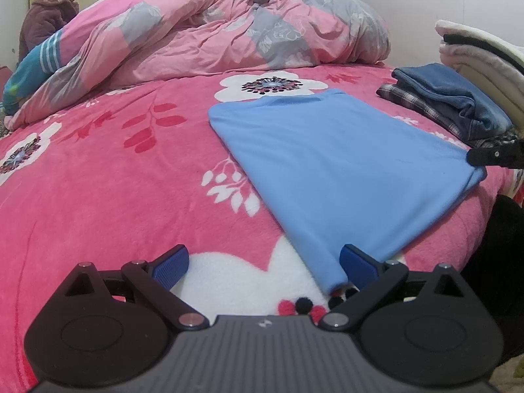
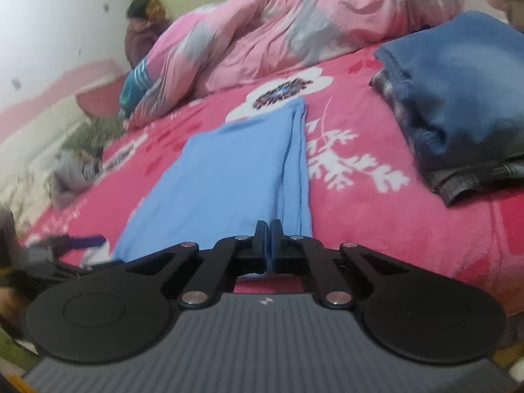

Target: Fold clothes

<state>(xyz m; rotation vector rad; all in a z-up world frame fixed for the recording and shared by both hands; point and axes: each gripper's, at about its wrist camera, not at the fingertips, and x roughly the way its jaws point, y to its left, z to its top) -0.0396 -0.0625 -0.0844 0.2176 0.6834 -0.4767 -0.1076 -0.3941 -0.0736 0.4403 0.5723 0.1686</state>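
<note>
A light blue garment (image 1: pixel 330 163) lies folded into a long flat rectangle on the pink floral bed cover (image 1: pixel 114 196). My left gripper (image 1: pixel 263 268) is open just above the cover. The garment's near left corner lies against the inside of its right finger (image 1: pixel 357 267), and nothing is pinched. In the right wrist view the same garment (image 2: pixel 229 170) stretches away from me. My right gripper (image 2: pixel 269 229) is shut on the garment's near edge, and a thin blue strip shows between its pads. The left wrist view catches the right gripper (image 1: pixel 491 155) at the garment's right corner.
A stack of folded clothes (image 1: pixel 448 108), dark blue on plaid, sits right of the garment. A white fleece bundle (image 1: pixel 484 55) lies beyond it. A rumpled pink and grey quilt (image 1: pixel 213 39) fills the far side of the bed. A person (image 1: pixel 49 13) sits at the far left.
</note>
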